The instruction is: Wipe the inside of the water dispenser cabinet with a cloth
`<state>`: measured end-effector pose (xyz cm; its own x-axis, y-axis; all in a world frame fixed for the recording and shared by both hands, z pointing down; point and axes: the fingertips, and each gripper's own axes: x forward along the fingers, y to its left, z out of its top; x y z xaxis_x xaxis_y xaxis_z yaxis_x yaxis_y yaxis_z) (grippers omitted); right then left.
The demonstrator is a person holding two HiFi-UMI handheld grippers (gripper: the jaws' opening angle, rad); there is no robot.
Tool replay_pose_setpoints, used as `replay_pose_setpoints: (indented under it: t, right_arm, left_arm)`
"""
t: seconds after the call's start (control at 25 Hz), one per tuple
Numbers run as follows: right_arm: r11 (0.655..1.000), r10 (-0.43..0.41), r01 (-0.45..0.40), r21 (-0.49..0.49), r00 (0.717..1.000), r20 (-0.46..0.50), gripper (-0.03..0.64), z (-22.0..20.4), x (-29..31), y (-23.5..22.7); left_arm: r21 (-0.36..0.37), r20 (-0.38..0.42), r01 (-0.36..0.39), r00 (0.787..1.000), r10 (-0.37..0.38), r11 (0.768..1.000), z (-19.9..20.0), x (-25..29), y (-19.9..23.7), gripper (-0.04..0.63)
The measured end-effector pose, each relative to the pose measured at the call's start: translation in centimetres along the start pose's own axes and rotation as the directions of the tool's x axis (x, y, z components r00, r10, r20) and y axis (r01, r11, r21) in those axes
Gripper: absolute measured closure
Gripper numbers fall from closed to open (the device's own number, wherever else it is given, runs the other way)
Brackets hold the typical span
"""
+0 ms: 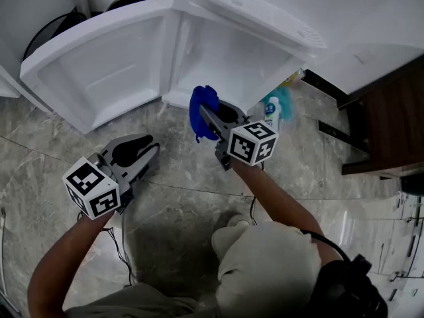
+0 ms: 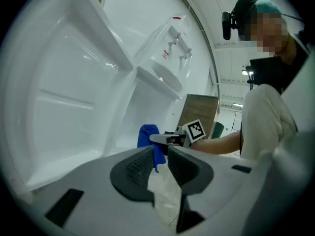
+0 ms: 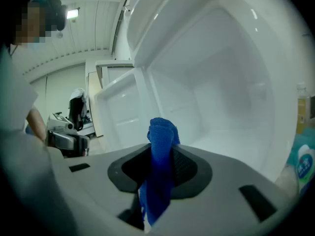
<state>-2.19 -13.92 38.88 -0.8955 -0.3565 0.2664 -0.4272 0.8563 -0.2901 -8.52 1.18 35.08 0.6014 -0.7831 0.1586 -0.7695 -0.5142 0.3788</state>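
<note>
Kneeling on the grey stone floor (image 1: 179, 171), you face the white cabinet (image 1: 222, 55) of the water dispenser, its door (image 1: 99, 78) swung wide to your left. Your right gripper (image 1: 211, 119) is clamped on the blue cloth (image 1: 201, 105). The jaws pinch it near its middle, so one bunched end stands above the pads and the other hangs below. The cloth sits just in front of the cabinet's mouth, near the bottom edge (whether it touches that edge cannot be told from the head view). Seen along the right gripper's jaws, the bare white inside walls fill the space beyond the cloth.

Your left gripper (image 1: 149, 152) hangs lower and nearer to you, over the floor in front of the open door, well apart from the cloth. Its jaws stand a narrow gap apart, with nothing between them but a view of the floor.

A white spray bottle (image 1: 271, 111) with a blue label stands on the floor just to the right of your right gripper, beside the cabinet's corner. Dark wooden furniture (image 1: 384, 111) stands farther to the right.
</note>
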Motion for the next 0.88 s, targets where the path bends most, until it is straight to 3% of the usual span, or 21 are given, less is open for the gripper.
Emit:
replay_pose_setpoints:
  t: [0.2, 0.4, 0.68, 0.88]
  right_arm:
    - [0.992, -0.125, 0.125, -0.036, 0.992, 0.001, 0.535, 1.1, 3.2, -2.8]
    - [0.956, -0.263, 0.254, -0.148, 0.964, -0.041, 0.536, 2.7, 7.6, -7.7]
    - [0.919, -0.345, 0.295, -0.26, 0.923, -0.171, 0.535, 3.1, 11.7, -12.3]
    - [0.907, -0.36, 0.274, -0.319, 0.898, -0.254, 0.536, 2.5, 13.7, -14.4]
  left_arm:
    - [-0.021, 0.011, -0.014, 1.0, 0.014, 1.0, 0.2, -0.3, 0.1, 0.503]
    - [-0.042, 0.003, -0.04, 0.999, 0.04, 0.998, -0.2, -1.0, 0.5, 0.503]
    - [-0.091, -0.011, -0.056, 0.998, 0.056, 0.994, -2.0, -2.4, 1.1, 0.503]
    - [-0.108, 0.001, -0.09, 0.996, 0.091, 0.99, -2.2, -3.4, 2.4, 0.503]
